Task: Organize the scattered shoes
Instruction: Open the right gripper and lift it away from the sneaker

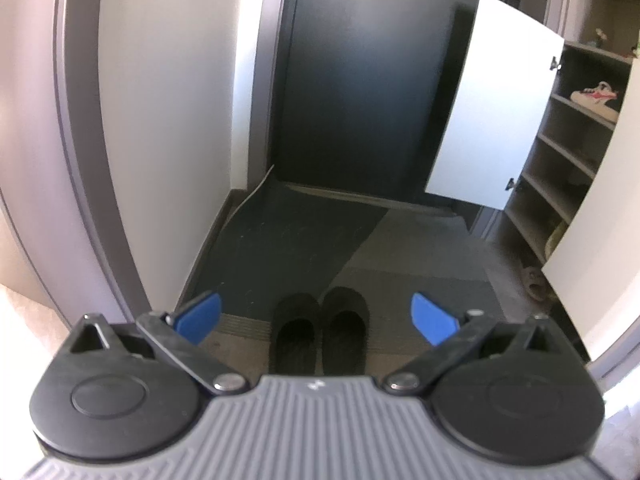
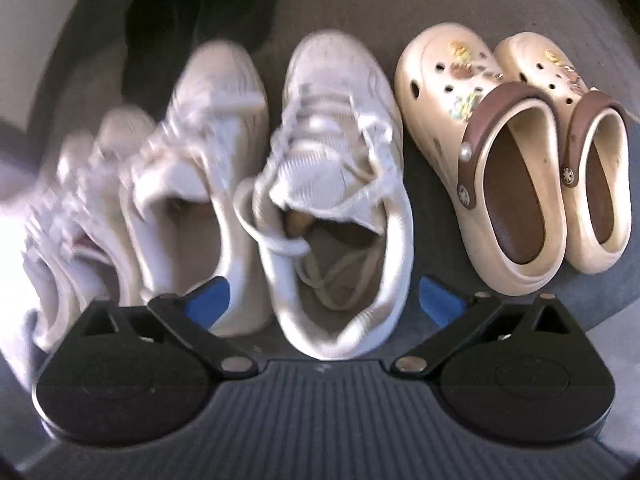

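The right gripper is the one close to work: its blue fingers are spread wide and hold nothing, and the heel of the middle white sneaker lies just between them, almost at the gripper body. I take this sneaker as the landmark. Its long axis runs straight away from the gripper, heel near and toe far, so the fingers stand on the two sides of the heel collar and not across the length. To the left of it lies a second white sneaker, very close and blurred, and the left finger seems to overlap its heel; whether it touches I cannot tell. To the right of the landmark, a little apart, stands a pair of beige clogs with brown straps, side by side, toes also pointing away. The left gripper is open too and empty, but it hangs well back from a pair of black slippers on the dark mat, with the open shoe cabinet further off. So my judgement is that the right hand is nearer to a grasp, and closing on the heel would need care not to catch the neighbour sneaker.
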The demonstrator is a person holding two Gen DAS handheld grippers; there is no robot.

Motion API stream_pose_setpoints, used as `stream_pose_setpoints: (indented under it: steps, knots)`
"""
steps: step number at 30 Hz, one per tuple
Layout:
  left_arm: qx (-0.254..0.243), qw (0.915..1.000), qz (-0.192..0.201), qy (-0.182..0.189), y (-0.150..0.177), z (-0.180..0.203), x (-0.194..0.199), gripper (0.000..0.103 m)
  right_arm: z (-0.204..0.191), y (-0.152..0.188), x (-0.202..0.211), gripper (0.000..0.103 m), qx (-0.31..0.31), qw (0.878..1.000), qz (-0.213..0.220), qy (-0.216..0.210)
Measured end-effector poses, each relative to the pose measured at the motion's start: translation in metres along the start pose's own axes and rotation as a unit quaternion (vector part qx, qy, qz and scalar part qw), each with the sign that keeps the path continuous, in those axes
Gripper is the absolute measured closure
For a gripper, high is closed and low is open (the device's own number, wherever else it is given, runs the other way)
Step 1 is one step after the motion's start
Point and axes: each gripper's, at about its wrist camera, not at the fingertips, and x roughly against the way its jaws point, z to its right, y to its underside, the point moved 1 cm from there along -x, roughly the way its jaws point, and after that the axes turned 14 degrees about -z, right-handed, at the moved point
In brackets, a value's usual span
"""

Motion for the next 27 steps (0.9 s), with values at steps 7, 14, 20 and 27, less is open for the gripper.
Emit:
stream_pose_setpoints:
  steps: [7, 14, 20, 27]
  knots:
    - [0.008, 0.9996, -0.026, 0.003, -0.004, -0.009, -0.020, 0.000, -0.023, -0.023, 0.073, 0.000, 0.006, 0.996, 0.090, -0.025]
    - [-0.047, 0.9983, 0.005, -0.034, -0.032, -0.011, -0.043, 0.000, -0.051, -0.070, 0.187, 0.000, 0.059, 0.984, 0.168, -0.032]
    - [-0.032, 0.9966, -0.024, -0.072, -0.080, -0.012, -0.100, 0.000, -0.070, -0.099, 0.282, 0.000, 0.086, 0.966, 0.236, -0.060]
    - [-0.018, 0.9969, -0.034, -0.069, -0.101, -0.009, -0.219, 0.000, -0.082, -0.137, 0.275, 0.000, 0.120, 0.937, 0.326, -0.031]
